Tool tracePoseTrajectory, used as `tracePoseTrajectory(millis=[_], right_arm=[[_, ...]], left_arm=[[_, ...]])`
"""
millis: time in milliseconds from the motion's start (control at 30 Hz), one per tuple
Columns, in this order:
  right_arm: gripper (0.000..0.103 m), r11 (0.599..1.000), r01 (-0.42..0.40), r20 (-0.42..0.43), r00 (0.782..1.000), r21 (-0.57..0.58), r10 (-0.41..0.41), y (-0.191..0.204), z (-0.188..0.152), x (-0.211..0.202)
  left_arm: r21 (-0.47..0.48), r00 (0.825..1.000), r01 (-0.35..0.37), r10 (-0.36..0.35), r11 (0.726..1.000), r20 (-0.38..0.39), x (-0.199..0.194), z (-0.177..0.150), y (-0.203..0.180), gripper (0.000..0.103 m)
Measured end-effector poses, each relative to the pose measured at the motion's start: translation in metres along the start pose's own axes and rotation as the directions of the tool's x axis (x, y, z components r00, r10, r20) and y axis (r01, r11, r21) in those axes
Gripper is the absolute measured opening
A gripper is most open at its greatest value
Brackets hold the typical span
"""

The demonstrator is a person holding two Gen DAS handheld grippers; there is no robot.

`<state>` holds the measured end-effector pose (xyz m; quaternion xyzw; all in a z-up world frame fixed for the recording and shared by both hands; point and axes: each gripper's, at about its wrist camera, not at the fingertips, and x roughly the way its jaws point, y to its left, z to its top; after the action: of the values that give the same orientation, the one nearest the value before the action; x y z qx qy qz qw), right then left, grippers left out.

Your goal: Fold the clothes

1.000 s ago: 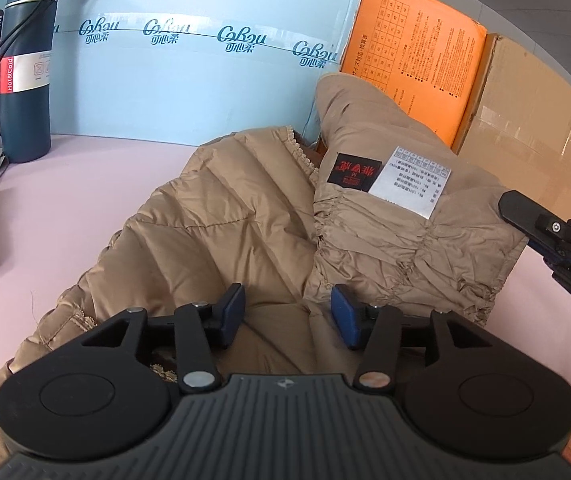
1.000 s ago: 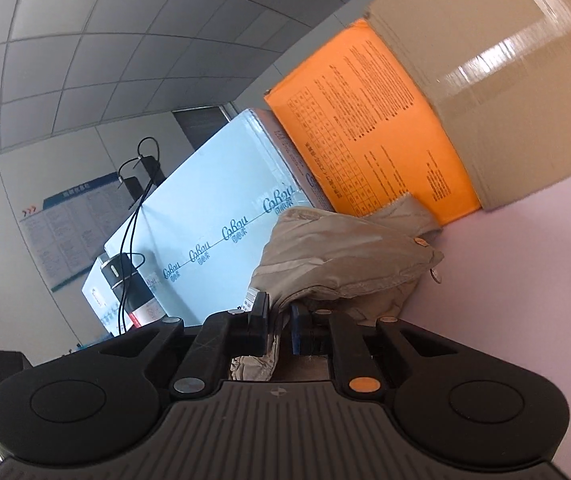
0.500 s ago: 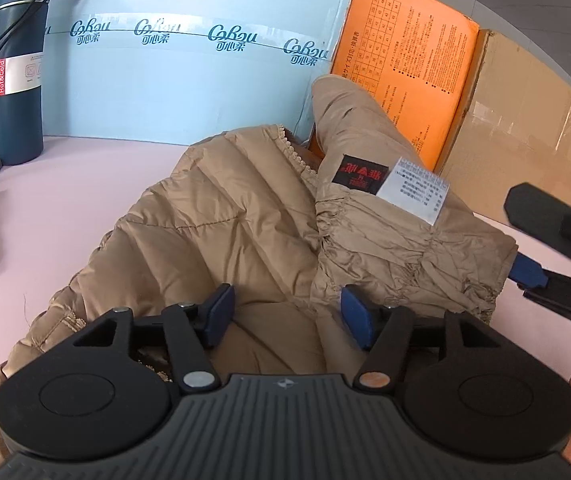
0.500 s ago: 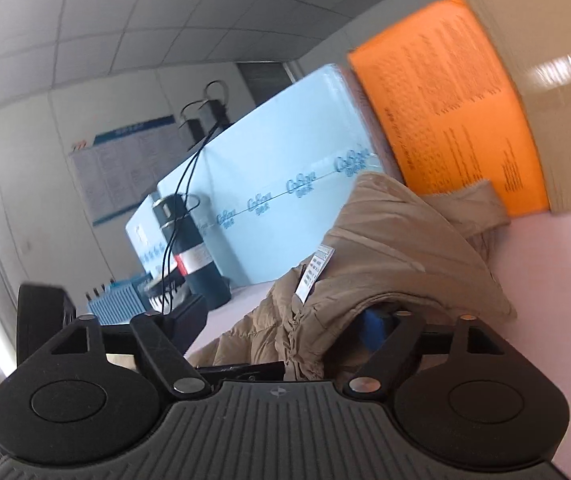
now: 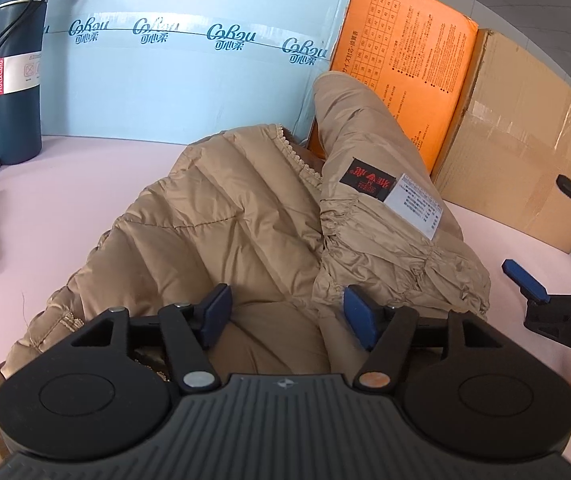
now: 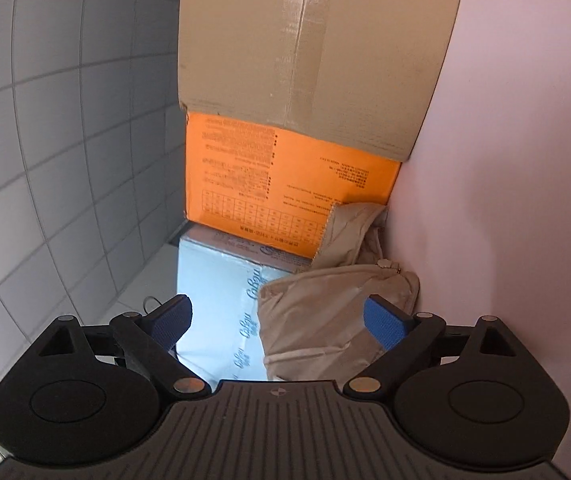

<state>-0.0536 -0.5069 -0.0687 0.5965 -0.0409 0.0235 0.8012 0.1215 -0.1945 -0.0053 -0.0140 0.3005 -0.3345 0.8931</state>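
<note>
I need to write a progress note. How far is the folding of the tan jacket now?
Done: one side of the tan jacket lies folded over its middle, labels up. In hand: nothing is gripped; the left gripper is open over the fabric, and the right gripper is opening, clear of it. Left: further folds; the jacket looks bulky, its top against the orange box.

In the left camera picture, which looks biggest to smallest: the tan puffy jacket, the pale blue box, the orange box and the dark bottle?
1. Tan puffy jacket, though it lies nearest the camera.
2. Pale blue box.
3. Orange box.
4. Dark bottle.
</note>
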Motion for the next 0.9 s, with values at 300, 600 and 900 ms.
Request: tracePoseTrajectory(millis=[300, 600, 900], right_arm=[[0.103, 0.971, 0.181, -0.237, 0.947, -0.154, -0.214, 0.031, -0.017, 0.030], [0.103, 0.929, 0.287, -0.275, 0.897, -0.234, -0.346, 0.035, -0.010, 0.068], [0.094, 0.954, 0.176, -0.139, 0.967, -0.241, -0.213, 0.010, 0.003, 0.067]], left_arm=[[0.027, 1.000, -0.005, 0.005, 1.000, -0.006, 0.002, 0.000, -0.004, 0.066], [0.032, 1.000, -0.002, 0.002, 0.999, -0.007, 0.001, 0.000, -0.004, 0.069], [0.034, 0.999, -0.002, 0.001, 0.999, 0.033, -0.008, 0.001, -0.005, 0.079]])
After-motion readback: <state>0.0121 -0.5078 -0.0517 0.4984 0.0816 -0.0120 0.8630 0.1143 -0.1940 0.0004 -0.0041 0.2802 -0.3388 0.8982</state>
